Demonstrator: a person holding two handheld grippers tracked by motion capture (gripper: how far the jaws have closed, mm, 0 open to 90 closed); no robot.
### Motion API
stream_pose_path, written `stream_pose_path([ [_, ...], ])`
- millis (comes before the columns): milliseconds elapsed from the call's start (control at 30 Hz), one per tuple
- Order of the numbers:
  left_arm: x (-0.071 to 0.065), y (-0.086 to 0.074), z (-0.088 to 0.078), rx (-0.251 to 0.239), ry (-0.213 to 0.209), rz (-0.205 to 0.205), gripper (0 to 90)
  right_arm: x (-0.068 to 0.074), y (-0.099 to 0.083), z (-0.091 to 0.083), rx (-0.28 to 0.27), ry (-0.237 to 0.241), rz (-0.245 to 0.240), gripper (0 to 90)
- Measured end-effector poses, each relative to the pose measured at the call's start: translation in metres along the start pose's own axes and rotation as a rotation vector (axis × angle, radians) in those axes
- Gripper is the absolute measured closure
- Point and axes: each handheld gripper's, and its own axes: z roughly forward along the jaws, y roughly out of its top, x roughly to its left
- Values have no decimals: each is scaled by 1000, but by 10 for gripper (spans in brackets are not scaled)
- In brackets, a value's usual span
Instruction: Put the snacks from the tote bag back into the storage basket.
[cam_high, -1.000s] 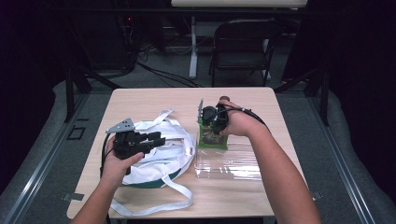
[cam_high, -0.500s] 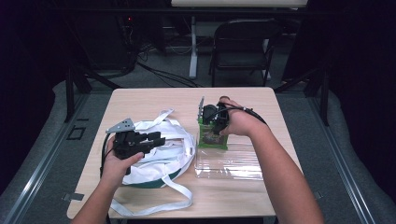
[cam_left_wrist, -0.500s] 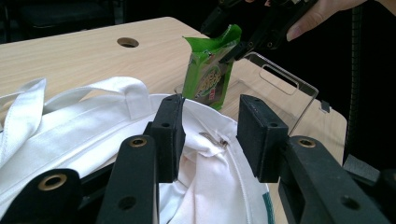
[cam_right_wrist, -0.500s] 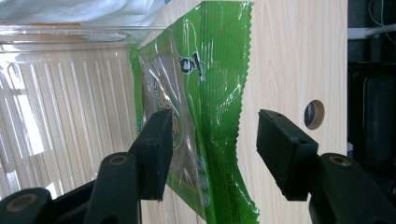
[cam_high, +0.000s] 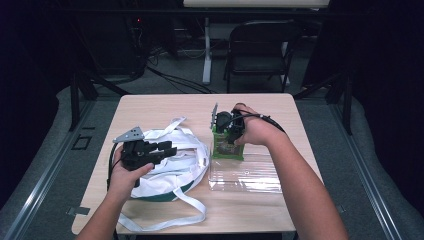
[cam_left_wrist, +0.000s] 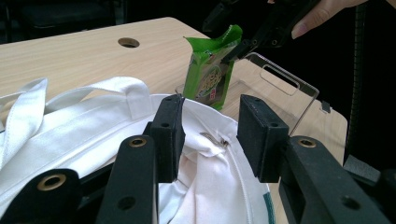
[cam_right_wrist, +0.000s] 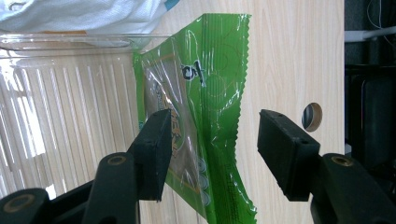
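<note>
1. Your right gripper (cam_high: 226, 131) sits over the green snack packet (cam_high: 227, 145) near the middle of the counter (cam_high: 150, 107). Its jaws have just been opening and now stand wide apart.
2. In the right gripper view, the green snack packet (cam_right_wrist: 205, 121) lies between those jaws. The pad on the picture's left is at the wrapper or just off it, and the other is clearly apart from the packet's crimped edge, so nothing is clamped.
3. The packet stands at the far end of the clear plastic tray (cam_high: 247, 175), leaning against its wall. The left gripper view shows the packet (cam_left_wrist: 210, 70) upright there, with your right gripper's jaws around its top edge.
4. The clear plastic tray lies just to the right of the white cloth bag (cam_high: 172, 165), touching or nearly touching it.
5. Your left gripper (cam_high: 167, 148) rests on the white cloth bag on the left half of the counter.
6. In the left gripper view, its jaws are partly apart with the bag's rim (cam_left_wrist: 205, 126) between them. One pad touches the cloth and the other stands off it, so you are not pinching the fabric.
7. The bag's long white straps (cam_high: 170, 222) trail toward the counter's near edge.
</note>
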Motion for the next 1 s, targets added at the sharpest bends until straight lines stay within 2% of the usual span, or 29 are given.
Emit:
stream_pose_path([
  [467,1,0,0,-2,1,0,609,2,-3,-8,-13,-2,16,451],
  [1000,2,1,-1,-5,7,-9,603,7,-11,-38,-82,-20,47,448],
])
